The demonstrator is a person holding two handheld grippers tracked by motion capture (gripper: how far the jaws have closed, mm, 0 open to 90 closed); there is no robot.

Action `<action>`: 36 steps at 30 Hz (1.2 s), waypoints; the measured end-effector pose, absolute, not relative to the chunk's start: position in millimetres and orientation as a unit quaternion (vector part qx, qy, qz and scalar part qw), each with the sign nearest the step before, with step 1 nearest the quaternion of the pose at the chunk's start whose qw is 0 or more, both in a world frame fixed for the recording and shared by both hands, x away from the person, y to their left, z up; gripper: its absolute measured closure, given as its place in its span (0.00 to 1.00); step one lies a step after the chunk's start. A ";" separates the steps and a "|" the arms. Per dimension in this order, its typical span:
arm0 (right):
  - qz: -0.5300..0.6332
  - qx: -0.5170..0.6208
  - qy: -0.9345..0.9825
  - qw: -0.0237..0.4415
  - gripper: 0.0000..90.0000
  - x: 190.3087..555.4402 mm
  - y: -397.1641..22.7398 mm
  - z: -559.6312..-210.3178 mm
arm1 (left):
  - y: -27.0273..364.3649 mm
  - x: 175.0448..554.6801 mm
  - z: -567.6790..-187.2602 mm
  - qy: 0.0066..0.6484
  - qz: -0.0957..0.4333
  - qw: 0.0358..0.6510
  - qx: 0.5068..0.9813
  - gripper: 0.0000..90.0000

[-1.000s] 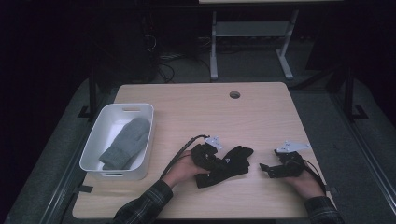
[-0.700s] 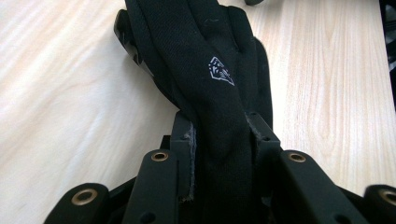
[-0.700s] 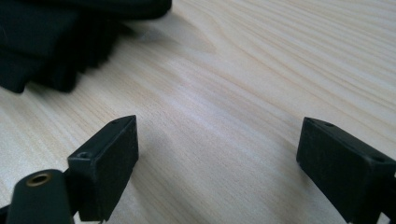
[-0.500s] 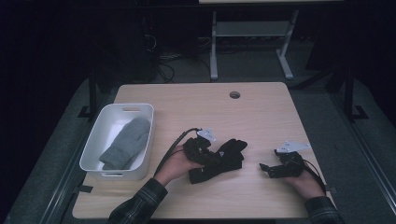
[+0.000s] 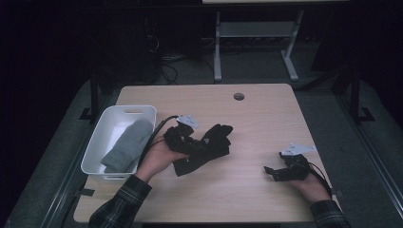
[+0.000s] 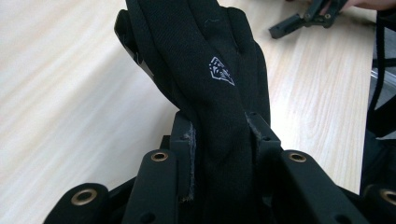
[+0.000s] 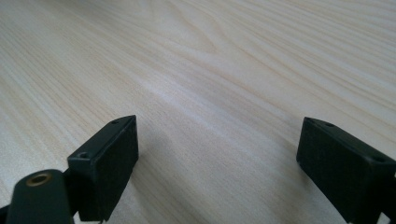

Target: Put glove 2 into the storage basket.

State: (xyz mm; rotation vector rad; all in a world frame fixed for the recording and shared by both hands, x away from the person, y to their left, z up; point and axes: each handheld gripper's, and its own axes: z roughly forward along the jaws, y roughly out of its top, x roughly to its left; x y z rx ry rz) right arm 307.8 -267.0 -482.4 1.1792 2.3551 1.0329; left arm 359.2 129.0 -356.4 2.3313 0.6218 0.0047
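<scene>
Between bin and table centre, black glove (image 5: 205,147), fingers pointing up-right

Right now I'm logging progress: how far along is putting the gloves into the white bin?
Done: one grey glove lies in the white bin. In hand: the left hand-held gripper is clamped on the black glove. Left: put it in the bin. The right hand-held gripper is open on the table.

black glove (image 6: 219,93) pinched in tongs (image 6: 219,140), wooden table (image 6: 70,93)
</scene>
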 end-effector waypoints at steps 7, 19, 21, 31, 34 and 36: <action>0.361 0.410 0.823 0.158 0.14 308.0 -267.2 -482.5 | 171.0 362.2 -329.0 0.273 0.035 0.360 0.892 0.76; 0.361 0.410 0.823 0.157 0.14 308.1 -267.2 -482.5 | 264.9 362.1 -305.1 0.355 0.079 0.373 0.854 0.76; 0.361 0.410 0.823 0.158 0.14 308.2 -267.4 -482.5 | 281.7 361.9 -306.1 0.373 0.086 0.372 0.845 0.76; 0.360 0.410 0.822 0.159 0.14 308.3 -267.6 -482.6 | 334.7 364.9 -334.8 0.441 0.092 0.358 0.818 0.76; 0.360 0.411 0.822 0.159 0.14 308.3 -267.6 -482.5 | 339.5 367.2 -346.2 0.451 0.085 0.348 0.818 0.76; 0.360 0.411 0.822 0.159 0.14 308.3 -267.6 -482.6 | 340.4 368.5 -352.3 0.454 0.080 0.343 0.818 0.76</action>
